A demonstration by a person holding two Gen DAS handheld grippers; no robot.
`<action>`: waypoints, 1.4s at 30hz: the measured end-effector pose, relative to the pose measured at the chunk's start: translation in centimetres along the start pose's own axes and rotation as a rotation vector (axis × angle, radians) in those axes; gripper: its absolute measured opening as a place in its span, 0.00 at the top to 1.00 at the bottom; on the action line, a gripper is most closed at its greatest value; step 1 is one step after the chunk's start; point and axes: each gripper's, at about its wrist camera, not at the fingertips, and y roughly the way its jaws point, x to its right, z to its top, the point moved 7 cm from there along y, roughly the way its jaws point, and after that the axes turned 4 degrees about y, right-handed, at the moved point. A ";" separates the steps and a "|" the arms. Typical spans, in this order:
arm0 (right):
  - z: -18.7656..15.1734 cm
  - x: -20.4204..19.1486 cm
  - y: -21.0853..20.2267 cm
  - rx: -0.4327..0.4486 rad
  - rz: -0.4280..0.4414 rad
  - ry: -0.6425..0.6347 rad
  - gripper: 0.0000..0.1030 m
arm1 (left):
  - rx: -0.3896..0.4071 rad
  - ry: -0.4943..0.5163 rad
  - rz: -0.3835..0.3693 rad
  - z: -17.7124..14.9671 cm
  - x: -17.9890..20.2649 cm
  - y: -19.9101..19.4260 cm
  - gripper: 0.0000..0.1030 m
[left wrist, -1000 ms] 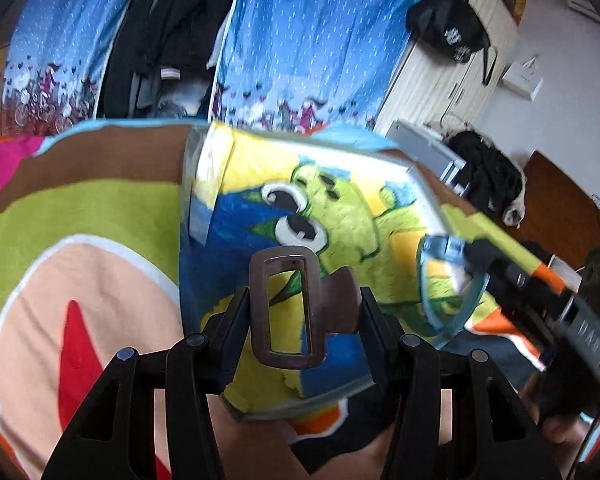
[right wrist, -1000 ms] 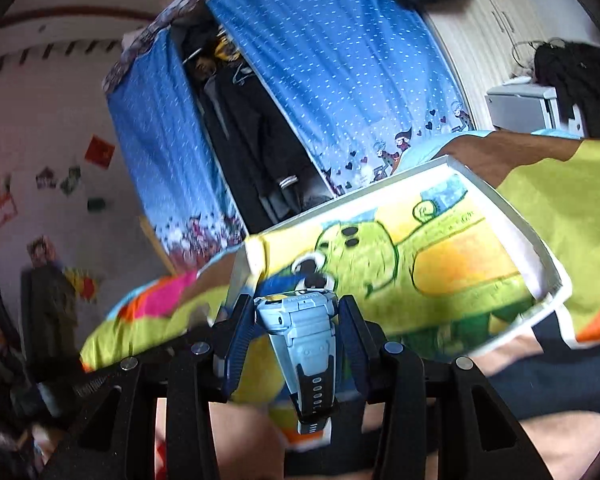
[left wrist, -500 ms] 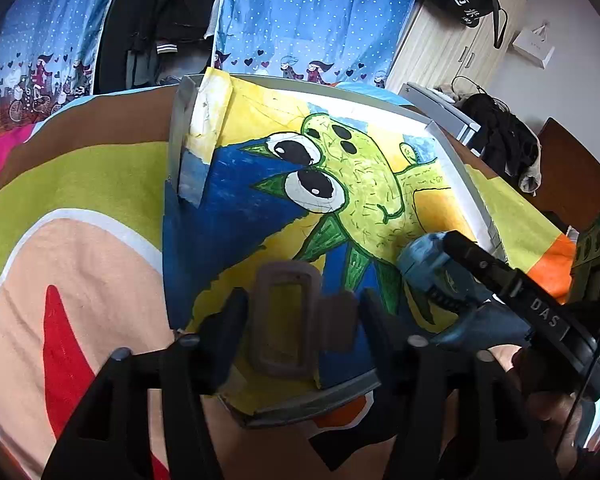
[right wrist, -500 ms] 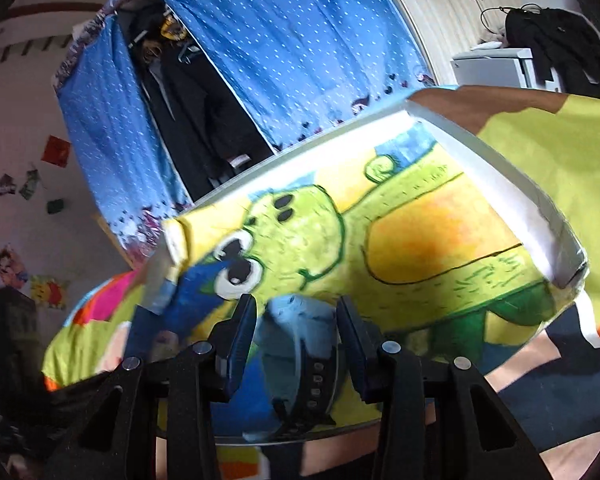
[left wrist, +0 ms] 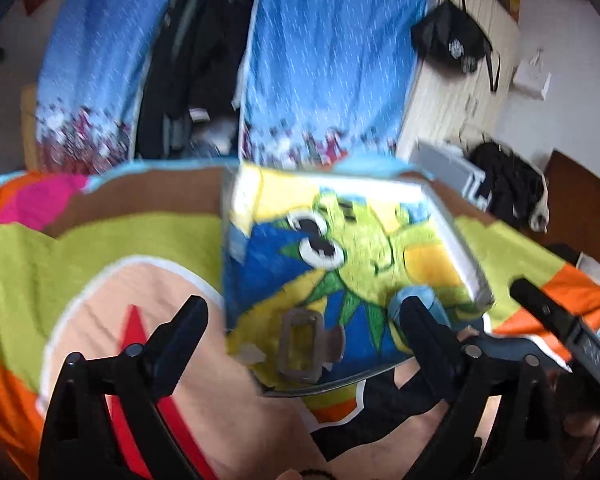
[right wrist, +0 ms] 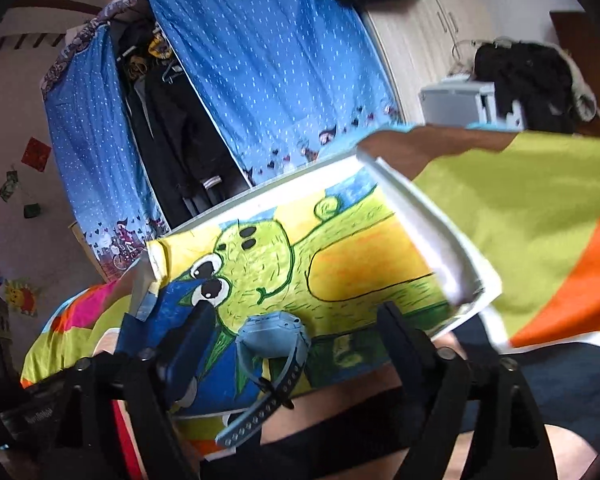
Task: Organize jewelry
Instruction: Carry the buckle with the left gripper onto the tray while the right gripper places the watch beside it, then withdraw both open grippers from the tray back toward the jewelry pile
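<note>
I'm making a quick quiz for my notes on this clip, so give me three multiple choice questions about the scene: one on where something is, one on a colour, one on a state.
1. Where does the brown hair clip lie?
A. in the tray with the cartoon drawing
B. on the bedspread outside the tray
C. between closed tongs

2. What colour is the watch?
A. red
B. light blue
C. white

3. How do the left tongs stand?
A. shut on the clip
B. shut on nothing
C. open, having just been opening, with the clip lying free between the fingers

Answers:
1 A, the clip rests on the drawing inside the tray near its front edge.
2 B, its case and strap are pale blue with a dark underside.
3 C, both fingers stand wide apart, clear of the clip.
</note>
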 end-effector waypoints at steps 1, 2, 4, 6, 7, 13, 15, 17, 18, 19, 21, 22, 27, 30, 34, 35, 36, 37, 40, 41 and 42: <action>0.1 -0.3 -1.0 0.015 0.004 -0.009 0.09 | 0.019 0.008 0.009 0.2 0.0 -1.0 0.08; 0.1 -0.7 -2.0 0.027 0.011 -0.022 0.06 | 0.038 0.021 0.021 0.3 0.1 -2.2 0.08; 0.0 -1.3 -3.7 0.047 0.018 -0.045 0.03 | 0.076 0.046 0.039 0.3 0.2 -4.7 0.08; -0.3 -2.1 -5.9 0.076 0.022 -0.072 0.00 | 0.118 0.064 0.056 0.0 0.2 -7.4 0.04; -0.6 -2.6 -7.1 0.089 0.027 -0.090 0.00 | 0.136 0.069 0.065 -0.2 0.2 -8.5 0.02; -2.5 -5.5 -12.9 0.148 0.053 -0.181 0.00 | 0.200 0.093 0.063 -2.1 1.4 -15.1 0.02; -3.3 -6.5 -15.0 0.164 0.057 -0.211 0.00 | 0.208 0.095 0.062 -2.8 1.8 -16.7 0.02; -4.2 -7.3 -16.8 0.174 0.067 -0.227 0.00 | 0.215 0.094 0.062 -3.8 2.2 -18.5 0.02; -4.5 -7.6 -17.3 0.175 0.072 -0.233 0.00 | 0.214 0.094 0.063 -4.0 2.3 -19.1 0.02; -4.9 -7.8 -18.1 0.175 0.076 -0.242 0.00 | 0.212 0.094 0.063 -4.5 2.6 -19.9 0.02; -5.8 -8.1 -19.7 0.182 0.079 -0.253 0.00 | 0.210 0.096 0.065 -5.1 2.8 -21.2 0.02; -6.1 -8.2 -20.3 0.184 0.081 -0.255 0.00 | 0.207 0.100 0.069 -5.5 3.1 -21.8 0.02; -7.9 -7.7 -23.2 0.178 0.079 -0.245 0.00 | 0.165 0.112 0.077 -7.7 3.4 -23.7 0.02; -9.0 -7.3 -24.2 0.160 0.069 -0.237 0.00 | 0.126 0.115 0.086 -9.3 3.3 -24.1 0.02; -10.5 -6.6 -24.8 0.121 0.048 -0.230 0.00 | 0.036 0.105 0.073 -11.8 2.9 -23.8 0.02; -10.9 -6.4 -24.8 0.104 0.041 -0.228 0.00 | 0.015 0.098 0.068 -12.4 2.8 -23.7 0.02; -11.4 -6.3 -24.8 0.090 0.035 -0.226 0.00 | -0.008 0.091 0.064 -12.9 2.7 -23.6 0.02; -11.9 -6.1 -24.8 0.072 0.030 -0.221 0.00 | -0.034 0.087 0.062 -13.4 2.6 -23.4 0.02; -13.3 -5.5 -24.5 0.017 0.019 -0.199 0.00 | -0.084 0.090 0.068 -14.3 2.6 -23.0 0.02; -13.6 -5.4 -24.3 -0.002 0.007 -0.198 0.00 | -0.106 0.094 0.067 -14.6 2.6 -22.8 0.02; -14.0 -5.3 -24.1 -0.018 -0.002 -0.201 0.00 | -0.130 0.097 0.062 -14.9 2.7 -22.5 0.02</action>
